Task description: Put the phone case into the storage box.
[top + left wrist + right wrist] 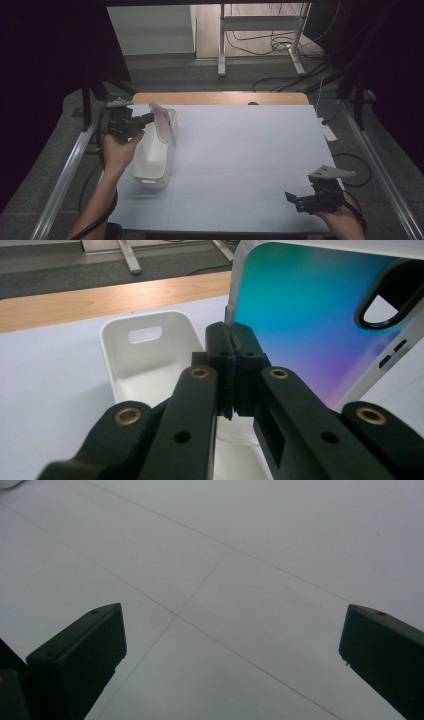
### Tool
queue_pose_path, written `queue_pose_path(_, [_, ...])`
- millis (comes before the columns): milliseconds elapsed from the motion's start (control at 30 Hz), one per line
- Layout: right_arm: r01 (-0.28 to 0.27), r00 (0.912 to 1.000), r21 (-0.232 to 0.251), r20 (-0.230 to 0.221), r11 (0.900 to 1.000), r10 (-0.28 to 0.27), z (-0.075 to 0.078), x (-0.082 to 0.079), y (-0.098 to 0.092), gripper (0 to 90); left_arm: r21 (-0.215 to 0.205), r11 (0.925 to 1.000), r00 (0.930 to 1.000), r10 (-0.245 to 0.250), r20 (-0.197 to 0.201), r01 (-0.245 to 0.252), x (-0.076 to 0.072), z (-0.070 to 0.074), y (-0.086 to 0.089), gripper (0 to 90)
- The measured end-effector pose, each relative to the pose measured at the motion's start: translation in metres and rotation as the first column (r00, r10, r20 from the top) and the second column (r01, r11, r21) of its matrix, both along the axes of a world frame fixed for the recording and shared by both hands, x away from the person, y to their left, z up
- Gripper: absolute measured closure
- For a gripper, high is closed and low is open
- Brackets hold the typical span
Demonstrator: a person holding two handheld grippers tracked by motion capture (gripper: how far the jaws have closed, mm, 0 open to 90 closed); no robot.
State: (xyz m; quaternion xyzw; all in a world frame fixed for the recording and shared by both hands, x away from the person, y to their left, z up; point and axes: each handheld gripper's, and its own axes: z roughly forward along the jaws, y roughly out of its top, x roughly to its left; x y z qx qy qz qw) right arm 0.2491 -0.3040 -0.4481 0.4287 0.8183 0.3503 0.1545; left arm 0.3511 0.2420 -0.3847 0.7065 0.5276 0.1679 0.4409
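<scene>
Nearly there: phone case held over the bin, not yet dropped.
The left gripper (231, 347) is clamped on the phone case (305, 315) edge above the white bin (152, 160); the right gripper (295, 199) waits, jaws apart, near the table (250, 145) front.

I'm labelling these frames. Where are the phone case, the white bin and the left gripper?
phone case (300, 325), left gripper view, its coloured back.
white bin (150, 155), high view, its inner floor.
left gripper (232, 340), left gripper view, between fingertips.
</scene>
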Motion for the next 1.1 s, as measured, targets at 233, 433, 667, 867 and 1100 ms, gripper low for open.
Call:
queue_pose_path(233, [0.037,0.9992,0.005,0.012,0.999,-0.037,0.002,-0.008,-0.009,0.0,0.012,0.9995,0.9995,0.031,0.002,-0.031,0.006,0.003,0.007,88.3])
queue_pose_path(433, [0.063,0.998,0.006,0.008,0.998,-0.063,0.001,-0.013,-0.014,0.0,0.021,0.9985,0.9987,0.05,0.003,-0.05,0.011,0.005,0.011,88.3])
queue_pose_path(667, [0.083,0.9965,0.007,0.009,0.997,-0.083,0.001,-0.016,-0.019,0.0,0.026,0.9967,0.997,0.077,0.003,-0.077,0.019,0.004,0.015,88.3])
queue_pose_path(867, [0.096,0.9951,0.017,0.02,0.995,-0.097,0.002,-0.017,-0.02,0.0,0.034,0.9942,0.9948,0.102,-0.002,-0.102,0.026,0.002,0.017,88.3])
queue_pose_path(1100, [0.088,0.9954,0.031,0.035,0.996,-0.089,0.002,-0.019,-0.021,0.0,0.048,0.9906,0.9916,0.129,-0.013,-0.128,0.038,-0.004,0.015,88.2])
